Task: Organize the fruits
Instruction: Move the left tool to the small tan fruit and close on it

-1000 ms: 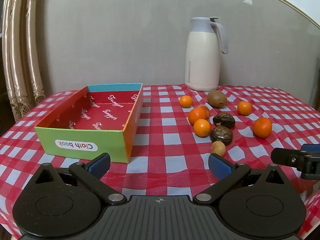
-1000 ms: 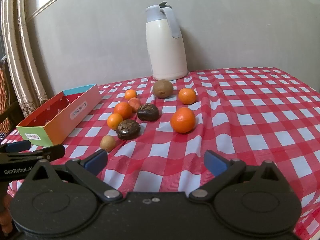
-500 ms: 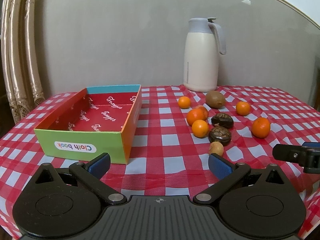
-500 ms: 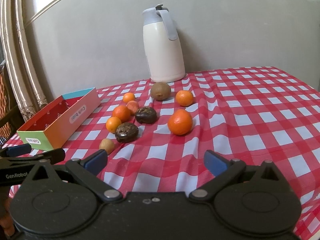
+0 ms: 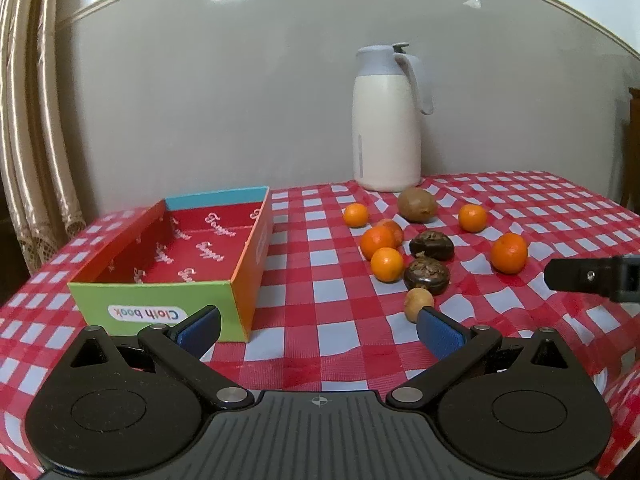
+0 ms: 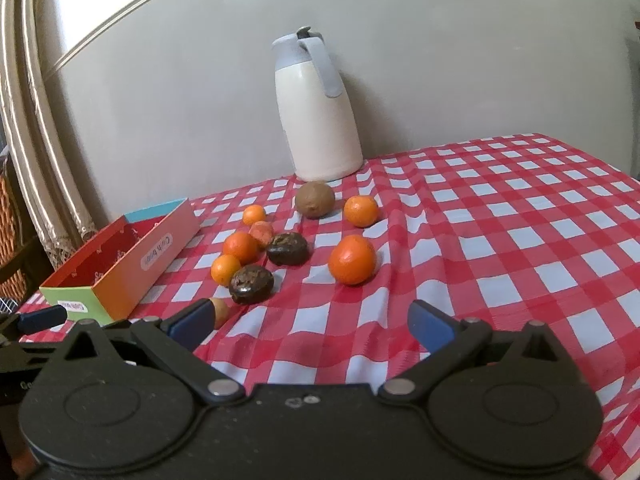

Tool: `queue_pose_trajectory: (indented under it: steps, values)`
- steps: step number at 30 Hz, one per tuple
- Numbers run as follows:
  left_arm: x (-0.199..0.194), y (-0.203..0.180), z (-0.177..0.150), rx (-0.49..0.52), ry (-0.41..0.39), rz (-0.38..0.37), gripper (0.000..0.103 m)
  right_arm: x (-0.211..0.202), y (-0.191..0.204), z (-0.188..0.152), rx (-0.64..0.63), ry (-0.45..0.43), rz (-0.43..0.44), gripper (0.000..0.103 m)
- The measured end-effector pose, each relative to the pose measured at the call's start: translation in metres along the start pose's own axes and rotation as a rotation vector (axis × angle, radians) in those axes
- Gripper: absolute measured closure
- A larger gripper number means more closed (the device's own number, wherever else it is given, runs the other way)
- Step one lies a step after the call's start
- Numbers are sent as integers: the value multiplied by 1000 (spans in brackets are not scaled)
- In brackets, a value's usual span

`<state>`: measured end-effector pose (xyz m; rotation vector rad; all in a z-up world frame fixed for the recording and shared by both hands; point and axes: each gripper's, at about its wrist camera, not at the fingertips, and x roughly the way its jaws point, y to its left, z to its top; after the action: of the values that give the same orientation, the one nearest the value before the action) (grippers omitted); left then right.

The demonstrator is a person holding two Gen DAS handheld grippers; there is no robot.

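Observation:
Several fruits lie on the red checked tablecloth (image 5: 320,264): oranges such as one at the right (image 5: 509,252) (image 6: 352,259), a kiwi (image 5: 417,205) (image 6: 315,199), two dark brown fruits (image 5: 426,275) (image 6: 252,283) and a small tan fruit (image 5: 418,302) (image 6: 219,311). An open colourful box (image 5: 168,300) (image 6: 132,276) stands empty at the left. My left gripper (image 5: 318,330) is open and empty, near the table's front edge. My right gripper (image 6: 310,326) is open and empty, in front of the fruits; its arm shows in the left wrist view (image 5: 592,278).
A white thermos jug (image 5: 387,120) (image 6: 318,108) stands at the back by the grey wall. Curtains (image 5: 32,140) hang at the far left. The left gripper's finger shows at the left edge of the right wrist view (image 6: 38,318).
Both grippers have shifted slightly, the right one tilting and moving closer to the fruits. Both stay open. No fruit has moved.

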<state>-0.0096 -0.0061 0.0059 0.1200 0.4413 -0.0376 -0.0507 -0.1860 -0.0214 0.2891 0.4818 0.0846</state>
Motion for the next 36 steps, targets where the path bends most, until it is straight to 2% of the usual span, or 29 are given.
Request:
queue_pose_trajectory:
  steps: [5,10,18,29,30,33,36]
  values:
    - [-2,-7,2,51,-19,0,0,-3,-4,1,17,-9,-6,0]
    - [-1,-12,8,87,-17,-33,0,-9,-6,2,16,-43,-59,0]
    - [15,-32,15,159,9,-93,0,-23,-35,7,137,-105,-83,0]
    - [55,-43,21,73,61,-152,1,-29,-54,9,200,-126,-77,0]
    - [57,-43,21,69,63,-152,2,-30,-55,9,204,-128,-77,0]
    - [64,-44,20,76,87,-152,19,-30,-58,10,214,-133,-78,0]
    - [72,-44,17,66,114,-138,21,-30,-60,10,228,-132,-73,0]
